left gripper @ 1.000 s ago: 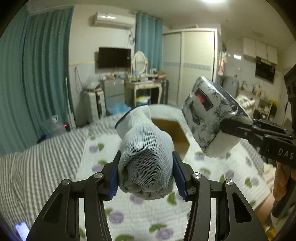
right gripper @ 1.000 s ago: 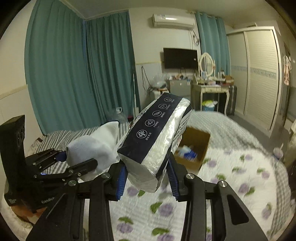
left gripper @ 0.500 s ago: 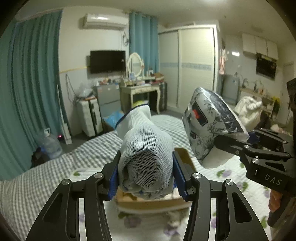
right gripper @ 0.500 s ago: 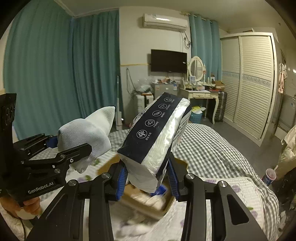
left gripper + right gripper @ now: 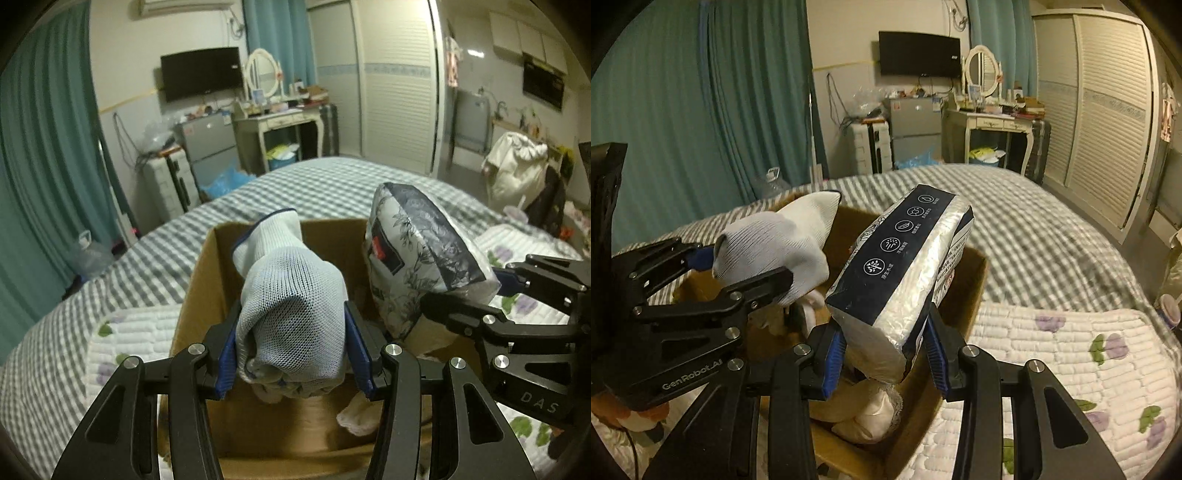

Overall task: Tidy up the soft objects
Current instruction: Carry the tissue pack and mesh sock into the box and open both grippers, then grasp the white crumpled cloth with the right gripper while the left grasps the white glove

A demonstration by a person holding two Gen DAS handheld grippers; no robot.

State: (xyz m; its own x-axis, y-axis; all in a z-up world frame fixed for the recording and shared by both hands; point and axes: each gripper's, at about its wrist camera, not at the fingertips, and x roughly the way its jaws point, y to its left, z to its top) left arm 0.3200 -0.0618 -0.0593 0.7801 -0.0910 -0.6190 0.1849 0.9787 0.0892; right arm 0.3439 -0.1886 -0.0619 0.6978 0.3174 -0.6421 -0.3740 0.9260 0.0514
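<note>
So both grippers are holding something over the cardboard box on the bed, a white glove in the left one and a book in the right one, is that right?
Not quite. The right gripper holds a pack of tissues in plastic wrap, not a book; the right wrist view shows it clearly. The rest stands: the left gripper holds a white glove, and both hang over the cardboard box on the bed.

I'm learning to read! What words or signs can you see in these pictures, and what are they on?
"GenRobot.AI": on the left gripper.
"DAS": on the right gripper.
Five round white signs with tiny captions: on the tissue pack, too small to read.
Red label on the pack: too blurred to read.
</note>
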